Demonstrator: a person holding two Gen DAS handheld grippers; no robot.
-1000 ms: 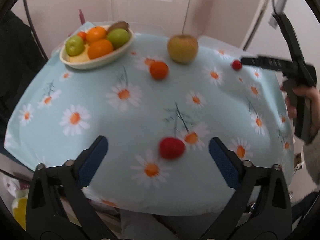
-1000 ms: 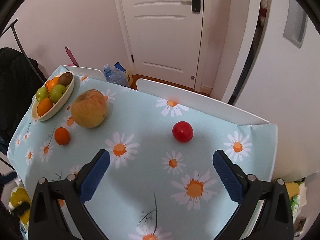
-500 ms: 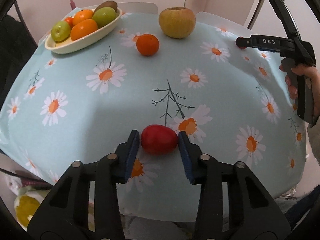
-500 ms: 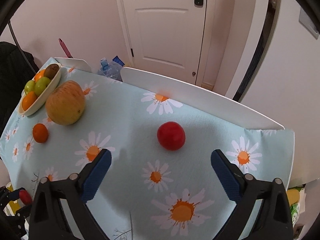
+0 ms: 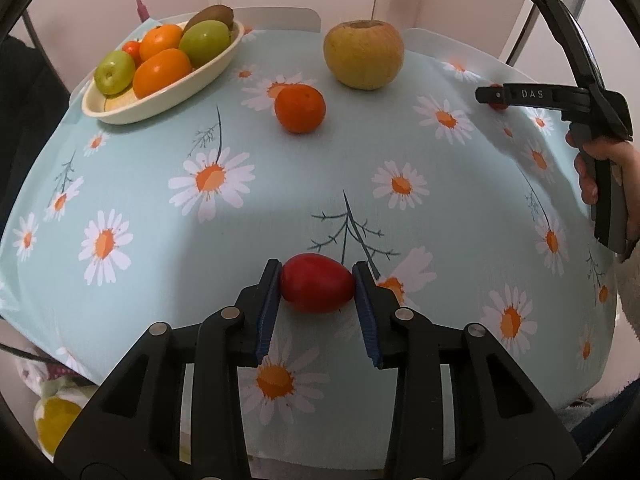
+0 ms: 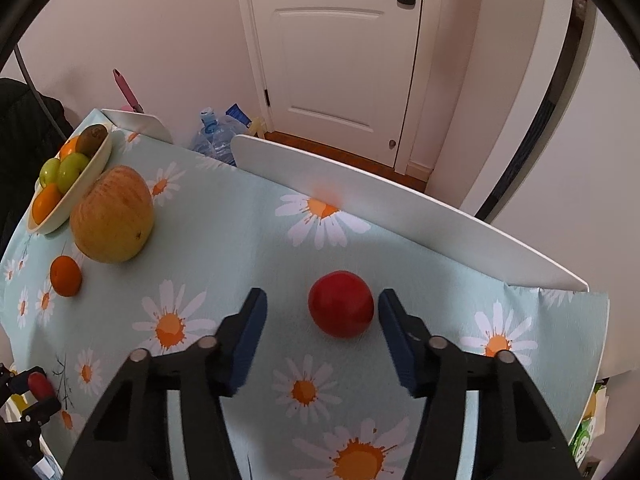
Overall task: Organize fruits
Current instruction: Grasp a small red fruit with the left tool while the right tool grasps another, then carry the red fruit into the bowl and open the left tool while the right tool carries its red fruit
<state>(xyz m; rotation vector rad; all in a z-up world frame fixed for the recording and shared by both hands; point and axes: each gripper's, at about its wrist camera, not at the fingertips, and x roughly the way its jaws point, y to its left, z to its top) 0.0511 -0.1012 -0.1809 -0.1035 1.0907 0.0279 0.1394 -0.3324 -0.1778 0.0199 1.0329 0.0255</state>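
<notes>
The left gripper [image 5: 316, 292] pinches an oval red fruit [image 5: 317, 288] across its length, while the right gripper [image 6: 322, 330] brackets, seemingly untouched, a round red fruit [image 6: 341, 304] lying nearer its right pad.

A cream oval bowl [image 5: 168, 100] at the table's far left corner holds green apples, oranges and a kiwi. Beside it on the daisy-print cloth sit a large yellow apple [image 5: 363, 55] and a small orange [image 5: 299, 108]. One red tomato [image 5: 317, 288] is pinched between blue gripper pads; another red tomato [image 6: 341, 304] rests loose near the far right edge.
</notes>
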